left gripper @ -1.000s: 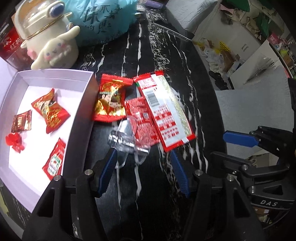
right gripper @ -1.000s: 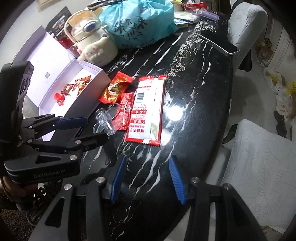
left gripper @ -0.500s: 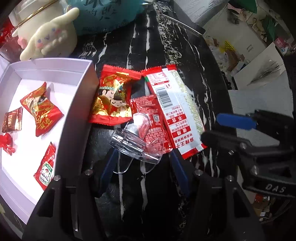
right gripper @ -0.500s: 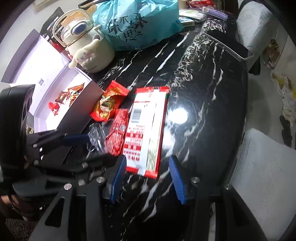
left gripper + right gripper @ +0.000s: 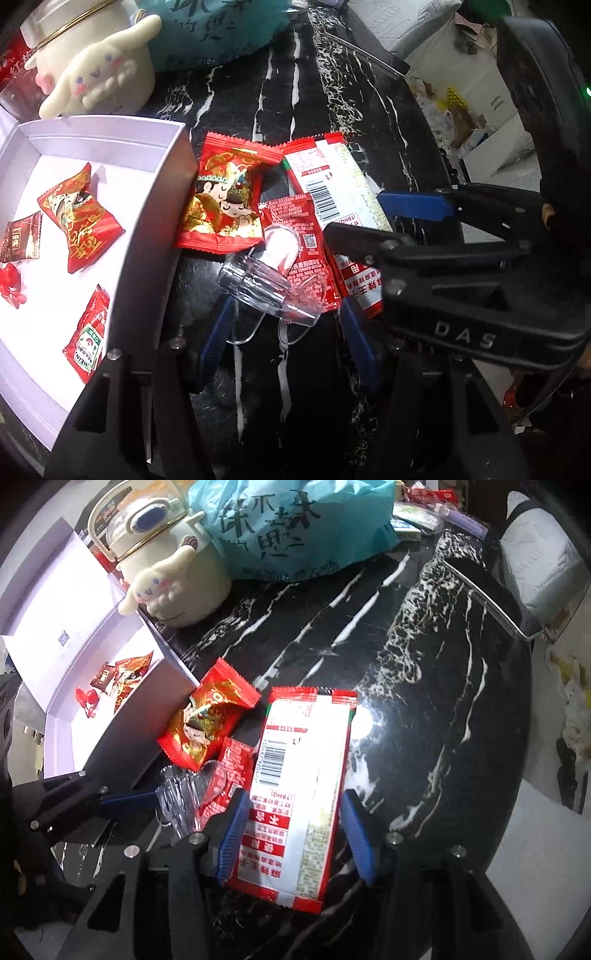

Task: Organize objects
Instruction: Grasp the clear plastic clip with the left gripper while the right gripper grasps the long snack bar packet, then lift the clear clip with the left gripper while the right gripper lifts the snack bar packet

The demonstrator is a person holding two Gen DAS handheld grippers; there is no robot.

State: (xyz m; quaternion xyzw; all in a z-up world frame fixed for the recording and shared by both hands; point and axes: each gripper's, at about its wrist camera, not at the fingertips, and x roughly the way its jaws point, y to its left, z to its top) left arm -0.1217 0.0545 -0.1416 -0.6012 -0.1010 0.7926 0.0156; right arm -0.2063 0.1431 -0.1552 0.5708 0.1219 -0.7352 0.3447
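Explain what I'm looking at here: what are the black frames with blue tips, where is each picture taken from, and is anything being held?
Each picture comes from a fisheye camera on a hand-held two-finger gripper, looking along its blue-padded fingers. There is no robot arm; a person carries both.

In the left view, the left gripper stands open around a clear plastic piece on the black marble table; its pads do not press on it. The other gripper reaches in from the right.

In the right view, the right gripper straddles a long red-and-white packet, its jaws opening. Nothing is gripped.

Beside these lie a red cartoon snack bag and a small red sachet. The white box already holds several sweets.
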